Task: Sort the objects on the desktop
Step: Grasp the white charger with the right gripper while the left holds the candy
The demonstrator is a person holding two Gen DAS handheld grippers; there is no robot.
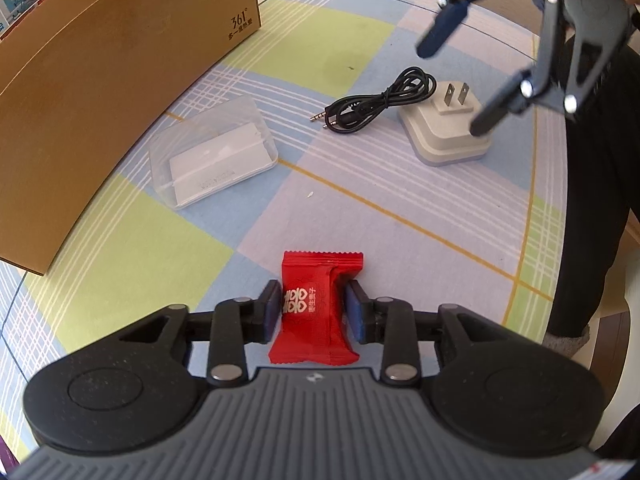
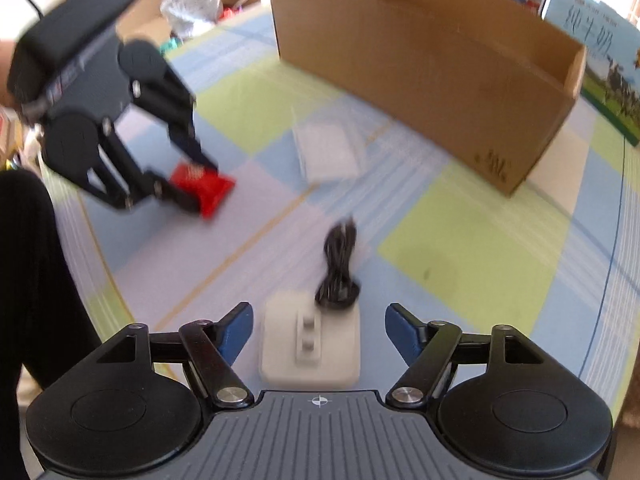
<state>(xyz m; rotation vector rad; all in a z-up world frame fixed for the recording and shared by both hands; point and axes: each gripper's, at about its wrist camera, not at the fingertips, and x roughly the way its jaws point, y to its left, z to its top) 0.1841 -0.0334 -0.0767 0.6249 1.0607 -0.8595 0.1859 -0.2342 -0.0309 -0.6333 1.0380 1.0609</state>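
Observation:
My left gripper [image 1: 313,307] is shut on a red candy packet [image 1: 316,307], its blue pads pressing both sides, just above the checked tablecloth. The same packet [image 2: 208,190] shows in the right wrist view between the left gripper's fingers [image 2: 184,196]. My right gripper [image 2: 319,330] is open, its fingers on either side of a white plug adapter [image 2: 310,344] lying prongs up; the adapter [image 1: 446,130] also shows in the left wrist view under the right gripper [image 1: 460,84]. A coiled black audio cable [image 1: 376,104] lies beside the adapter. A clear plastic case [image 1: 212,152] lies near the box.
A long open cardboard box [image 1: 100,92] stands along the left of the table; it also shows in the right wrist view [image 2: 440,56]. The table edge curves at the right, with a person's dark-clothed leg [image 1: 592,220] beside it. Bags and clutter lie beyond the far edge.

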